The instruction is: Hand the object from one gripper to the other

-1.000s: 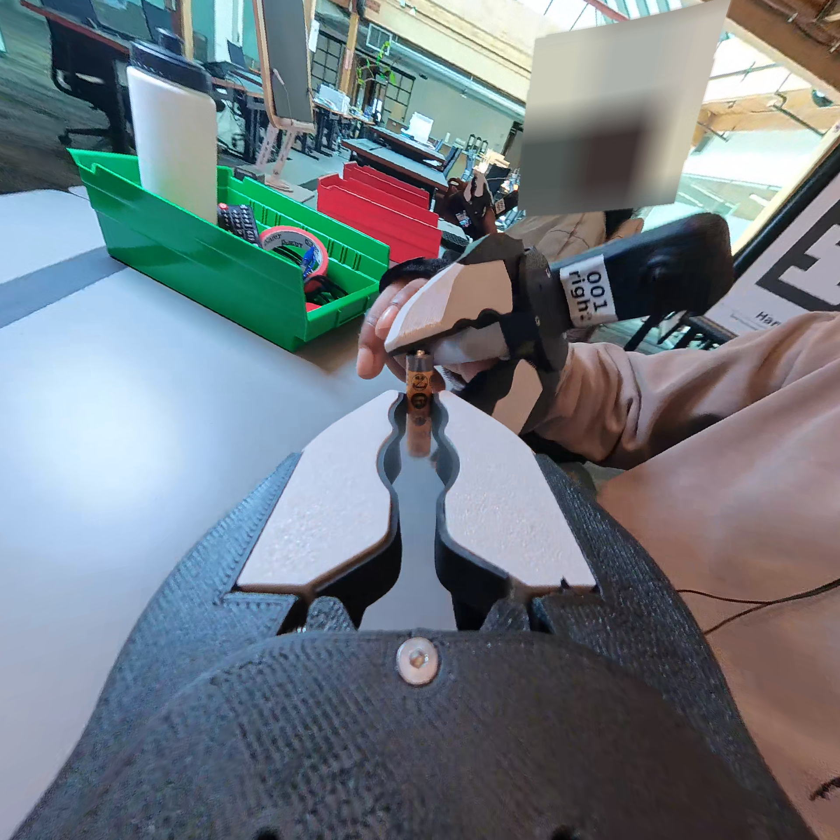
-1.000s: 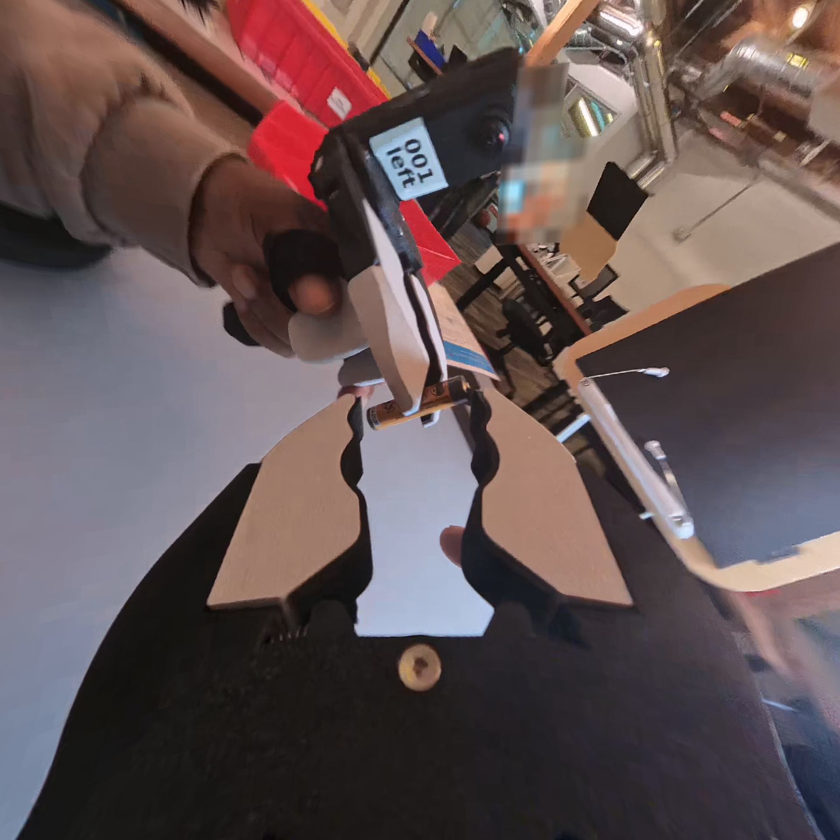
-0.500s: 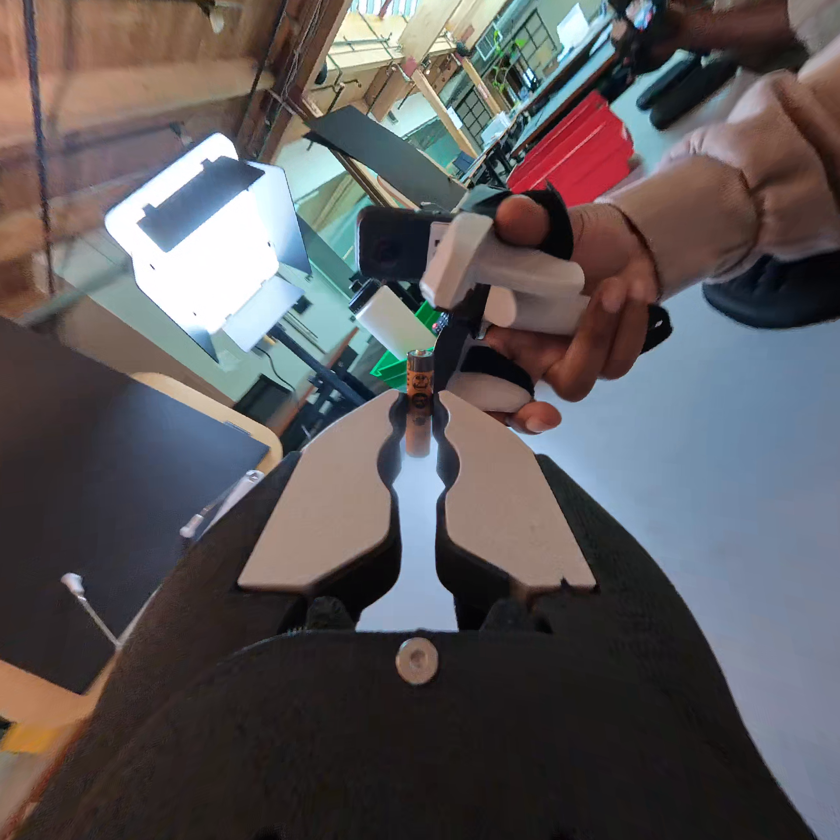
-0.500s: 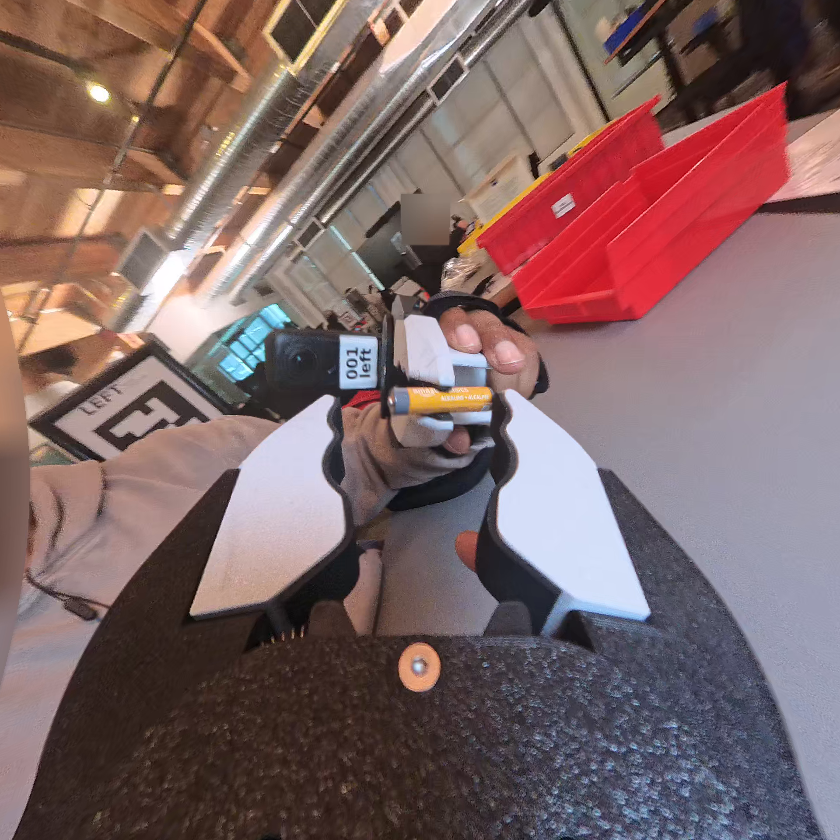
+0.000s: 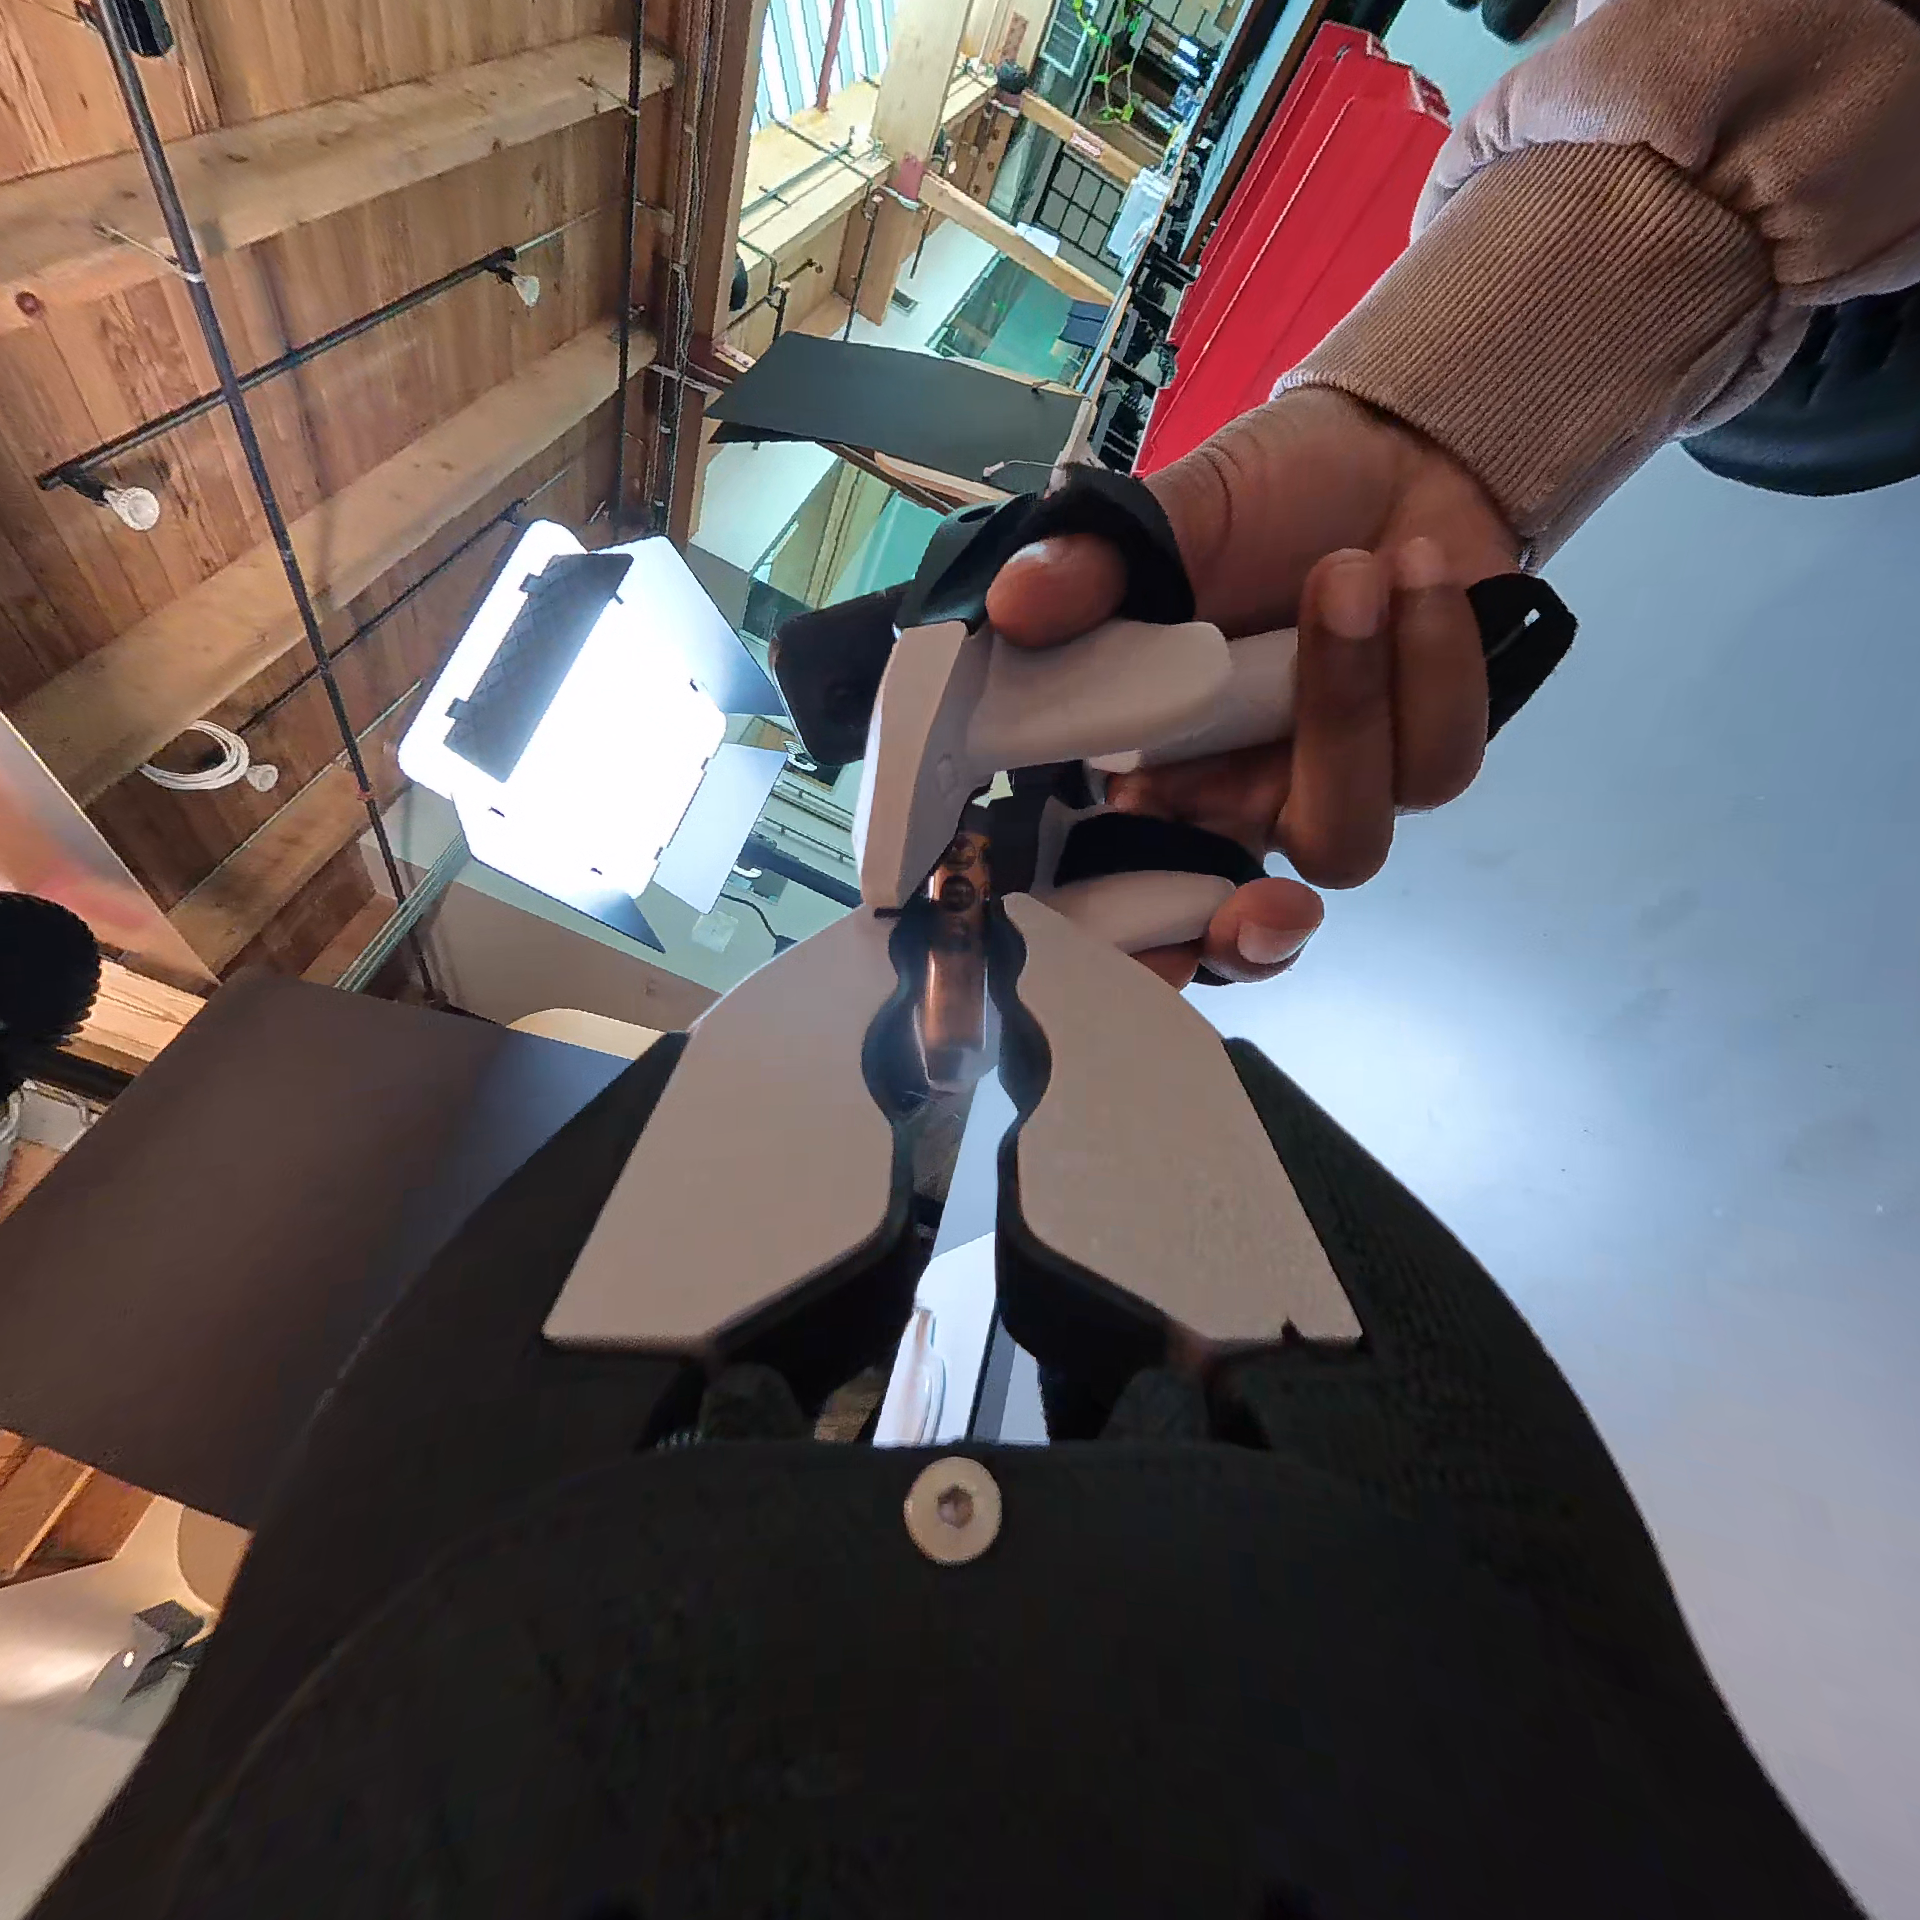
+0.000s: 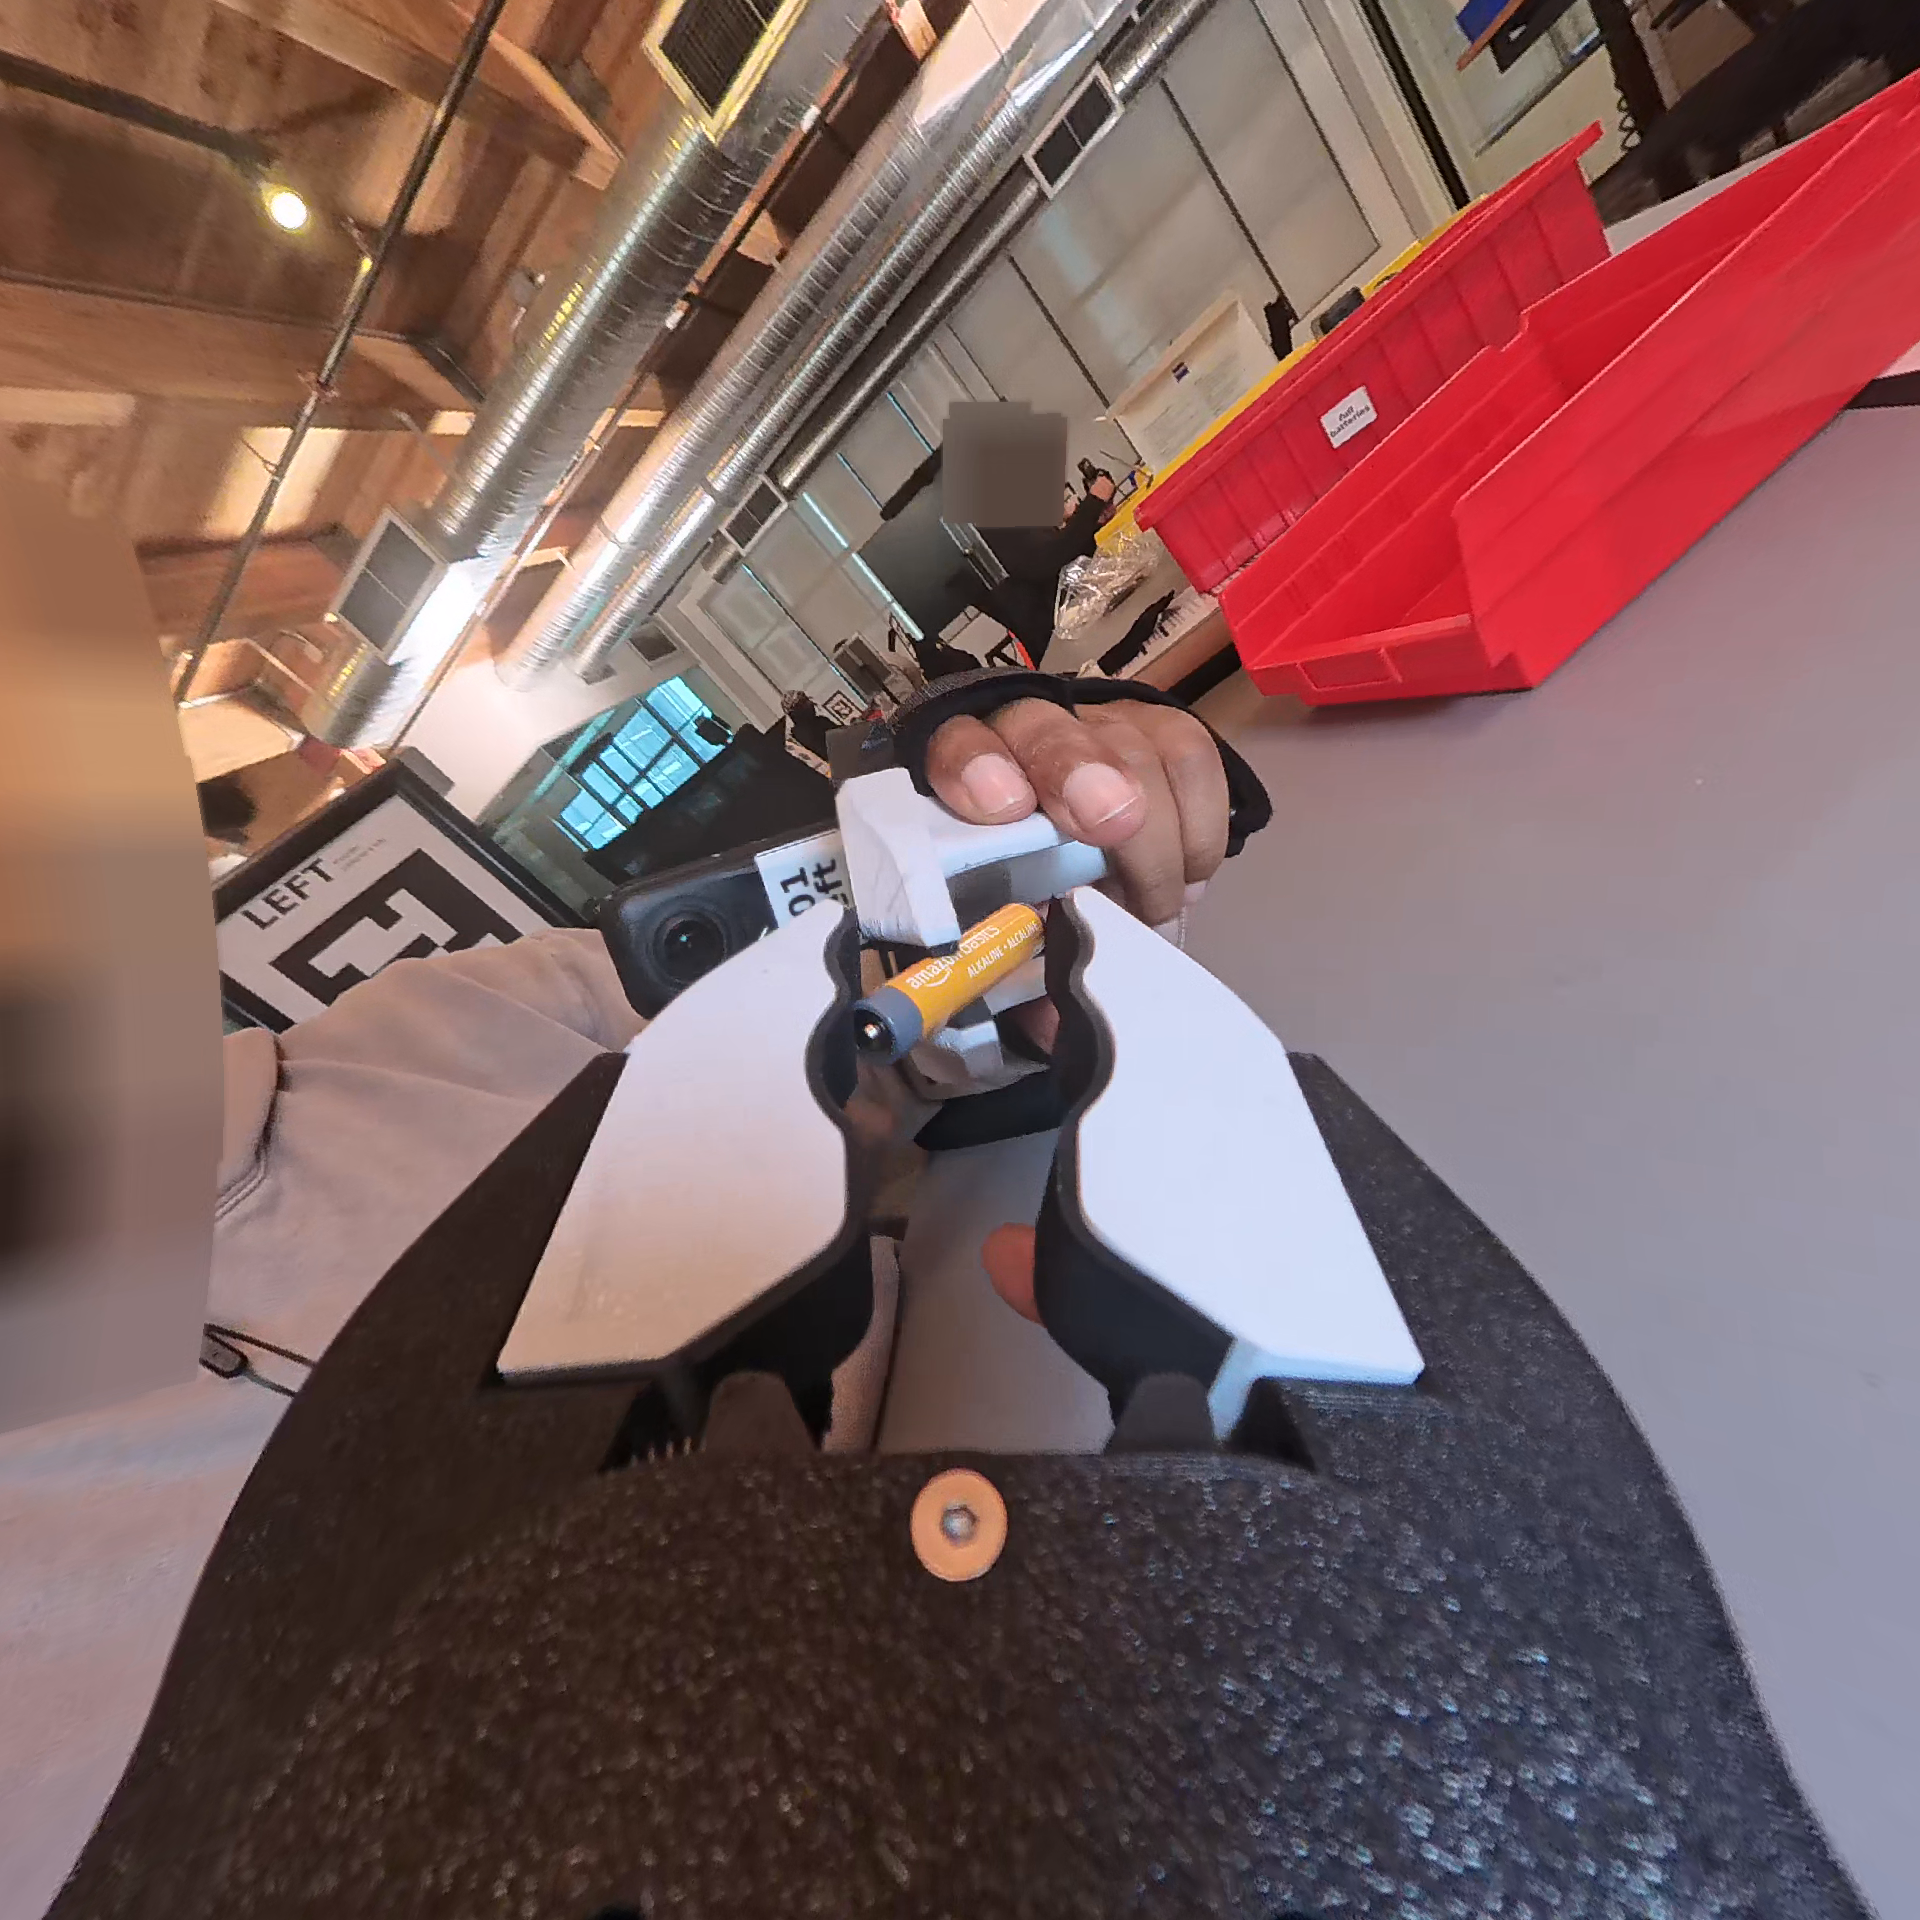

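Since the earlier frames, you have brought your right gripper (image 6: 951, 966) in from open air until its fingers bracket the battery (image 6: 951, 977), where before they stood wide and short of it.

Left side first. Your left gripper (image 5: 951, 935) is clamped on the battery (image 5: 954, 982) near one end, the cell lying along the finger channel and projecting past the tips. Judgement: that end-grip is deliberate, since it leaves bare length for the other tool to take. Your left hand (image 6: 1081, 800) is seen in the right wrist view wrapped over the white handle, thumb and forefinger on top, with the tool rolled well over.

Centre. The battery is held off the grey table (image 6: 1558, 1039), slanted across the right gripper's gap with its dark cap toward the left finger.

Right side. Your right gripper's fingers stand apart on either side of the cell; whether either pad touches it cannot be told. In the left wrist view your right hand (image 5: 1330, 665) grips the handle from above, wrist bent, sleeve (image 5: 1558, 343) drawn back. Red bins (image 6: 1558, 468) lie well apart beyond.

Judgement: transfer not yet made; close the right before releasing the left.
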A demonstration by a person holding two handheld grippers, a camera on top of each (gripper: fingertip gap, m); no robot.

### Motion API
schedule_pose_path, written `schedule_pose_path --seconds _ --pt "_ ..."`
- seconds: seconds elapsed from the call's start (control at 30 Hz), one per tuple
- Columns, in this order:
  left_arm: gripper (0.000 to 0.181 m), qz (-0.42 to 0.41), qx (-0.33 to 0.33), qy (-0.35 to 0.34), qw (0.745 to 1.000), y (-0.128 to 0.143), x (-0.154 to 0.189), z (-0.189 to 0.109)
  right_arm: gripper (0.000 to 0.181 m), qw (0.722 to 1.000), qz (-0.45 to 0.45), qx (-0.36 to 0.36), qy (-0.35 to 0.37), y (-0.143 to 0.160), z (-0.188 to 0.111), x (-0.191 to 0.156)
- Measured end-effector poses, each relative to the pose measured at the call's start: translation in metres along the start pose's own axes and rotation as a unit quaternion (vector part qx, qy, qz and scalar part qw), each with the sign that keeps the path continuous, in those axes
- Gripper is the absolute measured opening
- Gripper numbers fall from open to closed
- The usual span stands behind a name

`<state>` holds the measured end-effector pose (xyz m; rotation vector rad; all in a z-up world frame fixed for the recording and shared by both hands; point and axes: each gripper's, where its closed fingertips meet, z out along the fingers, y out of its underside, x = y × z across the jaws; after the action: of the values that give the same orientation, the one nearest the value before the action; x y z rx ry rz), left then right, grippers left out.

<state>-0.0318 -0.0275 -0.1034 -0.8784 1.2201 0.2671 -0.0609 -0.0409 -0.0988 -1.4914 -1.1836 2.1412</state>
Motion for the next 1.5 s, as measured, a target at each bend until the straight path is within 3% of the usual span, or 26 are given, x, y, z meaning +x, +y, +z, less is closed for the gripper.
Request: schedule_pose_path --seconds 0.33,0.47,0.63,0.93,1.13,1.27,1.5 --pt "0.01 0.021 0.002 -0.012 1.0 -0.003 -0.004 -0.002 0.036 0.999 0.005 0.023 -0.032 -0.007 -0.006 -0.006" --pt "0.01 0.024 0.014 -0.015 0.999 -0.009 -0.005 -0.003 0.043 0.998 0.01 -0.001 -0.057 0.0 -0.006 -0.012" --pt "0.01 -0.035 0.057 -0.018 0.998 -0.026 -0.013 -0.006 0.045 0.99 0.017 -0.013 -0.141 0.008 -0.003 -0.036" --pt "0.011 -0.121 0.119 -0.013 0.985 -0.048 -0.023 -0.012 0.048 0.978 0.032 0.027 -0.206 0.001 0.002 -0.059" --pt "0.01 -0.131 0.13 -0.022 0.983 -0.053 -0.03 -0.014 0.049 0.979 0.006 0.037 -0.198 -0.003 0.0 -0.063" --pt "0.011 -0.128 0.12 -0.024 0.984 -0.048 -0.033 -0.015 0.04 0.984 0.004 0.05 -0.173 -0.01 -0.007 -0.053" --pt "0.01 -0.098 0.082 -0.028 0.991 -0.031 -0.027 -0.01 0.055 0.994 -0.068 0.027 -0.085 -0.002 0.006 -0.043"
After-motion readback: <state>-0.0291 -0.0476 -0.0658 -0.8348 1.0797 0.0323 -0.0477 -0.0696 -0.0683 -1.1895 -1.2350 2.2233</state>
